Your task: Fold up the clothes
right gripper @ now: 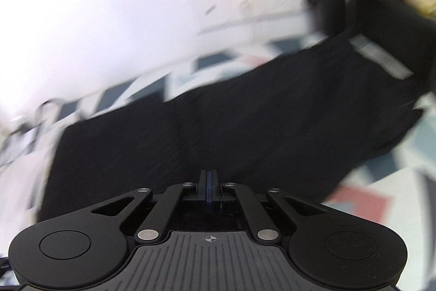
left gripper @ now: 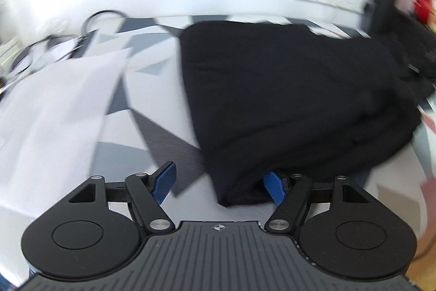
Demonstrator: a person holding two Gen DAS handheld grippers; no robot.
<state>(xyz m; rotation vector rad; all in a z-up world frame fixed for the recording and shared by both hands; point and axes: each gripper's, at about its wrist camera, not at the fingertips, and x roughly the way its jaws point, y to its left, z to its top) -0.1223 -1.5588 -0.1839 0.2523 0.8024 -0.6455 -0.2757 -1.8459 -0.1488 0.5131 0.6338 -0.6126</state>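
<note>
Your left gripper [left gripper: 219, 186] is standing spread, a corner of the black garment [left gripper: 286, 94] lying between its blue pads [left gripper: 163, 183], one pad partly under the cloth. Your right gripper [right gripper: 209, 190] is pressing its jaws together over the garment on the patterned cover [left gripper: 152, 127]; whether it is pinching cloth, you cannot tell.

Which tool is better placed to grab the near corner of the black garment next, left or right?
Left. The left tool is open with the black garment's near corner between its pads. The right tool is shut; whether it pinches fabric is unclear.
</note>
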